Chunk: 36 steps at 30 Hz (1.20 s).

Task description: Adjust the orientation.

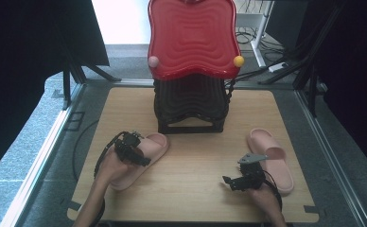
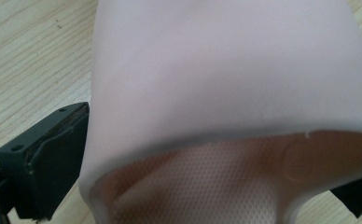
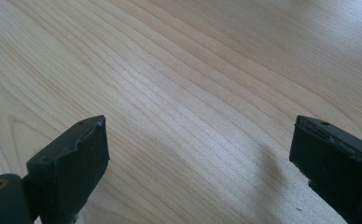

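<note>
Two pink slippers lie on the wooden table [image 1: 196, 165]. The left slipper [image 1: 154, 144] lies at an angle, and my left gripper [image 1: 134, 150] is over its middle. In the left gripper view the wide strap of that slipper [image 2: 226, 74] sits between the two jaws of my left gripper [image 2: 216, 149], which stand wide apart; the left fingertip [image 2: 53, 154] is against its side. The right slipper [image 1: 272, 158] lies near the table's right edge. Just to its left, my right gripper [image 1: 231, 181] is open over bare wood, and nothing lies between the jaws of the right gripper [image 3: 198, 140].
A red moulded stool [image 1: 191, 38] tops a stack of black ones [image 1: 191, 101] at the back middle of the table. A pink ball [image 1: 153, 61] and a yellow ball [image 1: 239, 61] sit at its lower corners. Metal frame rails run along both table sides.
</note>
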{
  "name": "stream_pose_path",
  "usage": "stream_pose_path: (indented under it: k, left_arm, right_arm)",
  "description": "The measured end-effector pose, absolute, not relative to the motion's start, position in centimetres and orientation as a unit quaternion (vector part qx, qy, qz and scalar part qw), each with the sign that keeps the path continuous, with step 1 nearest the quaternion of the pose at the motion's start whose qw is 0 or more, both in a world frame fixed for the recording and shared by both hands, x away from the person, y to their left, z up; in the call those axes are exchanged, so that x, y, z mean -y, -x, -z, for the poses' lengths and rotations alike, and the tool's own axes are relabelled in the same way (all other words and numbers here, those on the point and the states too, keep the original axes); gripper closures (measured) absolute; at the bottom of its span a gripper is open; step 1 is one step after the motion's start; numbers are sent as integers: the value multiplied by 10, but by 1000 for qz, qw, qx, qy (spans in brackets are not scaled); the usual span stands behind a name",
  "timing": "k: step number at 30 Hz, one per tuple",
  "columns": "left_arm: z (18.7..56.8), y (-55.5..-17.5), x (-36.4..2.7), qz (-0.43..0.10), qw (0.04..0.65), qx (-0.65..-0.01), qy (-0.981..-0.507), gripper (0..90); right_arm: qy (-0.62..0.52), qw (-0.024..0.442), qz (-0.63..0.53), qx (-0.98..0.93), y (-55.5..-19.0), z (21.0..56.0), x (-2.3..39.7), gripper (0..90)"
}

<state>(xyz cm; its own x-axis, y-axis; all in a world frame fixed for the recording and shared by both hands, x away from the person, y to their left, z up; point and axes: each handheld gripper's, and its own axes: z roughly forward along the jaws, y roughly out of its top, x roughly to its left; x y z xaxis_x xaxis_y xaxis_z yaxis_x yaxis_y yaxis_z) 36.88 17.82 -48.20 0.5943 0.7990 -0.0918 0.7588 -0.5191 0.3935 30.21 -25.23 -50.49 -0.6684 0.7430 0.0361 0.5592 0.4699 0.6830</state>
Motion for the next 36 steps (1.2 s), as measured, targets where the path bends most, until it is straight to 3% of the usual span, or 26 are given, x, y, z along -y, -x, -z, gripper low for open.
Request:
stream_pose_path:
  k: [13,23,36]
  left_arm:
    - [475,-349,-170,-87,197,-436,-874,27]
    - [457,-329,-160,-119,241,-458,-848,23]
    - [442,-332,-131,-133,319,-476,-809,21]
  right_arm:
    - [-387,136,-343,-845,-303,505,255,55]
    - [-387,136,-344,-845,-302,504,255,57]
    - [-388,137,-345,-844,-302,503,257,60]
